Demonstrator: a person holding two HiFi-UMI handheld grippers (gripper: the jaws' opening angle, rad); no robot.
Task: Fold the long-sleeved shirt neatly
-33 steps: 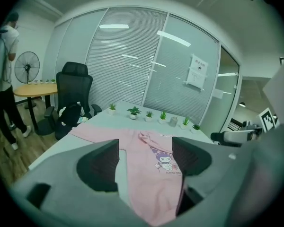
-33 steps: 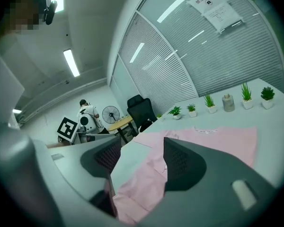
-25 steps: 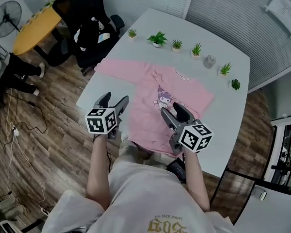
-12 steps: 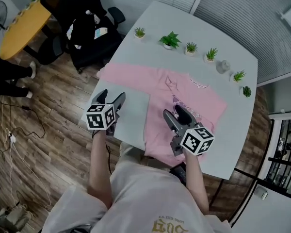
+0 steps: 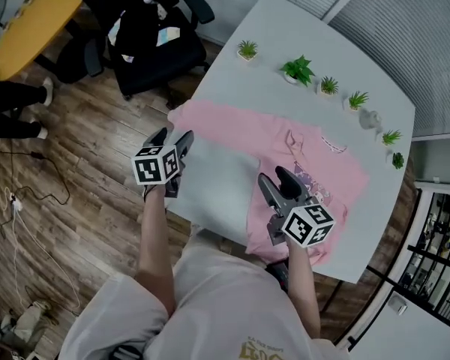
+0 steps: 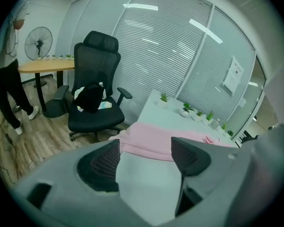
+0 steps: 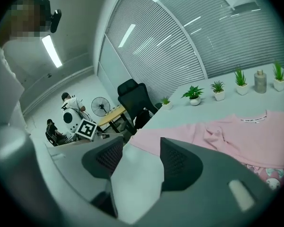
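A pink long-sleeved shirt (image 5: 315, 175) lies face up on the white table (image 5: 217, 190), its printed front towards me. One sleeve (image 5: 210, 118) stretches out to the table's left edge. My left gripper (image 5: 172, 137) hovers open at that edge, just short of the sleeve's end (image 6: 149, 138), with nothing between its jaws. My right gripper (image 5: 274, 178) is over the left side of the shirt's body. Its jaws have just been closing a little, but they stand open with only table and shirt (image 7: 227, 136) showing beyond them.
Several small potted plants (image 5: 298, 70) and a grey bottle (image 5: 369, 118) line the table's far edge. A black office chair (image 5: 146, 32) and a yellow round table (image 5: 30, 21) stand to the left on the wood floor. A person (image 6: 4, 74) stands by a fan.
Both grippers have moved left and lower across the table. The left one went from the near corner up to the sleeve's end. The right one went from mid-shirt to its left side.
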